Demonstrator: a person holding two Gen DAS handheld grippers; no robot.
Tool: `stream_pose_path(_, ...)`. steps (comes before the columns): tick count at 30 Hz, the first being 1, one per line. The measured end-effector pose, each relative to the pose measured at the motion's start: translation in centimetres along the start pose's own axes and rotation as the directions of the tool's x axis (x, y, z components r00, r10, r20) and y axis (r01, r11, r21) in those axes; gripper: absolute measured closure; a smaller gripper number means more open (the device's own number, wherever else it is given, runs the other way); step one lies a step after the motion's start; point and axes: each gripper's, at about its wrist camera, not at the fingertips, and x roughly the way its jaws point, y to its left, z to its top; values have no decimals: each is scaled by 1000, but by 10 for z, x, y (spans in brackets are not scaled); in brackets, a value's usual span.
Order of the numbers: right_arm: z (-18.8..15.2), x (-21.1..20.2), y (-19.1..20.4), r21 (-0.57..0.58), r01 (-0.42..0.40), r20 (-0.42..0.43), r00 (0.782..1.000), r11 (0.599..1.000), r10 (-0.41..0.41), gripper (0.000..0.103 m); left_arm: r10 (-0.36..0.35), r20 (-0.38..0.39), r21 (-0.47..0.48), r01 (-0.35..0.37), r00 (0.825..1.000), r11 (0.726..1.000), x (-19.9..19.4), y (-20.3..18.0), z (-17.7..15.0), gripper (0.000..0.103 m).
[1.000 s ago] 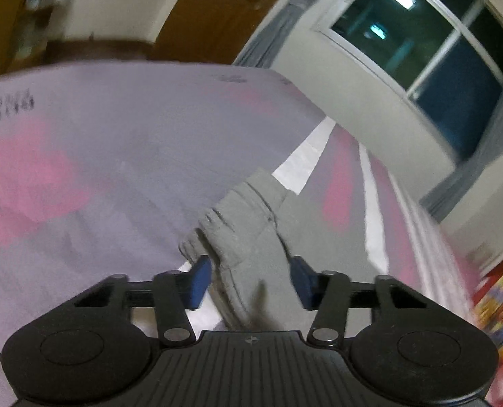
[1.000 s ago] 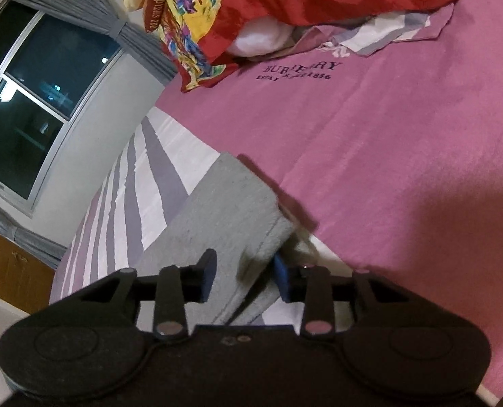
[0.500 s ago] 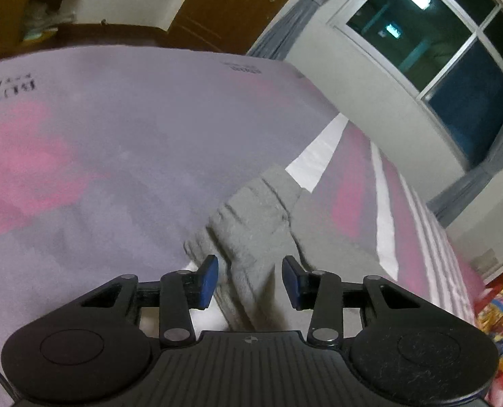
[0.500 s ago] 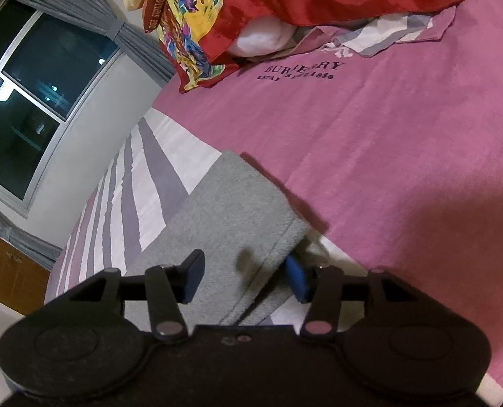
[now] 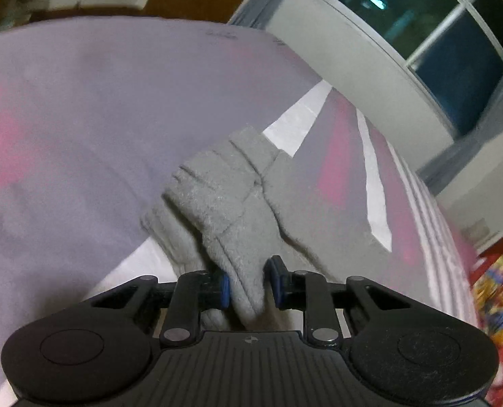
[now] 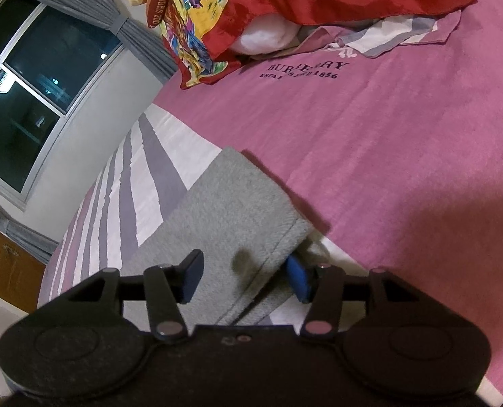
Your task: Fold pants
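The grey pants (image 5: 224, 196) lay on a bed, across the striped sheet (image 6: 149, 169) at the edge of the pink blanket (image 6: 404, 156). In the left wrist view a bunched ridge of the fabric stood pinched between the blue pads of the left gripper (image 5: 249, 285), whose jaws had just closed on it. In the right wrist view the right gripper (image 6: 246, 278) had its fingers apart, straddling a flat folded end of the pants, one pad at the hem's edge. A colourful pillow (image 6: 285, 10) lay beyond, near a dark window (image 6: 31, 84).

Left tool (image 5: 248, 286), right tool (image 6: 246, 279): black bodies, blue pads, silver pivot screws.
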Motion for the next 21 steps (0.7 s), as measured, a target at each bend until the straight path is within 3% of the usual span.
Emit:
stream_pose_path(1, 0, 0, 0, 2, 3, -1, 1000, 1000, -3, 51, -40, 22, -13, 41, 999, 999, -2, 0, 5, 95)
stream_pose_path(3, 2, 0, 2, 3, 11, -5, 1000, 1000, -11, 52, -102, 90, -32, 105, 991, 994, -9, -2, 18, 95)
stream_pose_path(5, 2, 0, 3, -7, 19, -8, 1000, 1000, -20, 54, -84, 82, -15, 85, 993, 996, -5, -5, 23, 95)
stream_pose_path(8, 1, 0, -1, 6, 13, -9, 1000, 1000, -13, 56, 68, -67, 59, -64, 995, 996, 21, -2, 16, 95)
stream_pose_path(14, 7, 0, -17, 122, -34, -9, 999, 992, 36, 57, 3, -18, -9, -3, 1000, 1000, 9, 12, 10, 94)
stream_pose_path(15, 8, 0, -17, 132, -31, -10, 999, 991, 32, 62, 0, -14, -8, -1, 1000, 1000, 9, 11, 11, 94)
stream_pose_path(16, 10, -1, -16, 129, -22, -9, 1000, 991, 23, 90, 7, -17, 10, -7, 1000, 1000, 9, 8, 12, 94)
stream_pose_path(17, 10, -1, -14, 117, -21, -10, 1000, 993, 22, 94, 13, -18, 25, -12, 1000, 1000, 14, 3, 14, 94)
stream_pose_path(21, 9, -8, -12, 85, -40, 11, 999, 996, 39, 95, 24, -39, 51, -22, 999, 998, 19, 1, 15, 94)
